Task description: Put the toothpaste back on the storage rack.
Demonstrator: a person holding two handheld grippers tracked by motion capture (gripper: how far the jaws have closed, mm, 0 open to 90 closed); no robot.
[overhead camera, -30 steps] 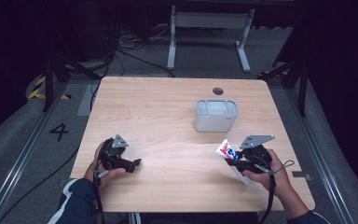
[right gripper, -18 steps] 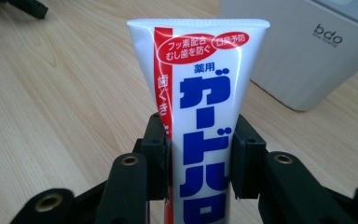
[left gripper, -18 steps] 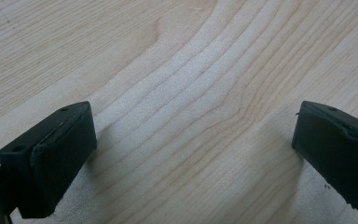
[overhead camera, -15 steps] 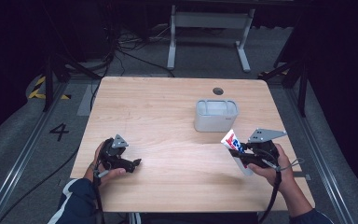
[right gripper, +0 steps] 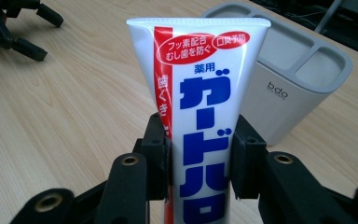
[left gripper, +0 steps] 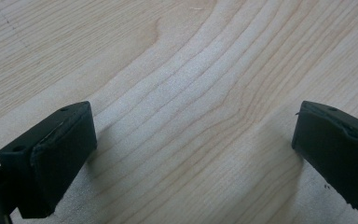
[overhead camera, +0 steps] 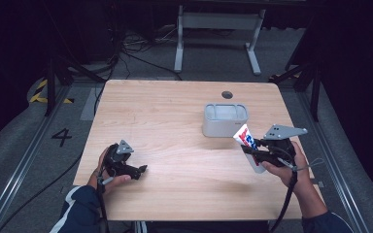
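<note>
**Operator A:** Report the status of the right gripper (right gripper: 200, 154).

**Operator B:** Its jaws are clamped on a toothpaste tube (right gripper: 203, 107), one pad on each side of the tube body. The tube is white with a red stripe and blue lettering, flat crimped end pointing away from the hand. In the high view the tube (overhead camera: 246, 141) sits off the table (overhead camera: 175, 111), tilted, near the right edge, just beside the grey holder (overhead camera: 225, 119).

**Operator A:** Describe the holder.

**Operator B:** A pale grey box with an open top divided into compartments (a long one and a smaller one can be made out in the right gripper view). It stands upright on the table behind the tube (right gripper: 303, 88). No contact between tube and holder can be confirmed.

**Operator A:** And the left gripper (left gripper: 191, 154)?

**Operator B:** Jaws spread wide with bare wood grain between them, nothing grasped. In the high view it (overhead camera: 126, 165) rests low over the table near the front left, well apart from the tube
</note>
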